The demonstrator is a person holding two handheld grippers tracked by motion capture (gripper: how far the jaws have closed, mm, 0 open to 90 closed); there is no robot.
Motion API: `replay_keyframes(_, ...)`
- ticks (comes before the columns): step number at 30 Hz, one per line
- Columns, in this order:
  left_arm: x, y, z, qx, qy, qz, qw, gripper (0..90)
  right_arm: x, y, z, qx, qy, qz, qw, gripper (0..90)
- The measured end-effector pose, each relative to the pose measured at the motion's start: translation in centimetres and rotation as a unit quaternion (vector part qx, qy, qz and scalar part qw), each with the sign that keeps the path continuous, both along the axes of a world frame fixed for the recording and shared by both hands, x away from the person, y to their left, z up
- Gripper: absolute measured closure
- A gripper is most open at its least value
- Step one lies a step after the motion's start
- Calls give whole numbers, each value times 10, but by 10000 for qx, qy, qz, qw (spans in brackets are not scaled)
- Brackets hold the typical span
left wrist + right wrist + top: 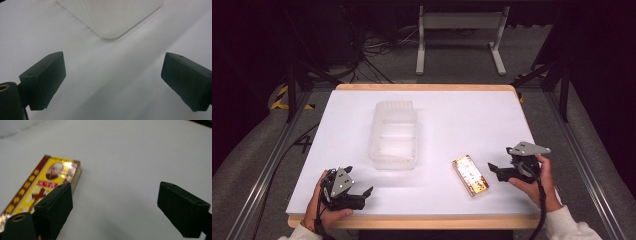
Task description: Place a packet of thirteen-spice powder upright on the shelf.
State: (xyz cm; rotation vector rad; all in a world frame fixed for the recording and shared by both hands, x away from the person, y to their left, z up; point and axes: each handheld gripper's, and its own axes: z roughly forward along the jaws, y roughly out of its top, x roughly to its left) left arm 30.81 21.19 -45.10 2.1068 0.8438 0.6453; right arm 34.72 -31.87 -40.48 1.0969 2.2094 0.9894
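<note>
The left gripper (362, 195) sits at the near left edge of the white table (452, 115), jaws wide with nothing in them. The right gripper (493, 170) is just beside the yellow and red box (470, 174), jaws wide too, not holding it. The right gripper view shows a round picture on the box. The box lies flat, its long side slanting from near right to far left. Farther back stands the clear tub (394, 134).
</note>
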Motion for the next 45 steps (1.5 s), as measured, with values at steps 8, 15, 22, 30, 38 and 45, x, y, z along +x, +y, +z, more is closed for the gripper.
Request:
replay_keyframes(8,2,2,-1,-11,5,89,10000,66,-17,-17,-7,12,237,241,9994,161)
replay_keyframes(15,0,1,-1,88,4,170,9998,68,-7,-3,-3,101,630,143,9979,199)
replay_keyframes(22,1,-1,-4,219,40,84,9997,68,8,33,3,-78,1132,287,9931,198)
replay_keyframes(30,-1,-2,-4,292,46,-158,9994,66,29,69,0,-258,1620,292,9860,216)
replay_keyframes(38,-2,-1,-6,317,68,-156,9994,65,44,89,-3,-215,1829,249,9826,218)
replay_keyframes(45,-3,-1,-6,349,103,-172,9992,63,51,114,-9,-454,1862,279,9811,187)
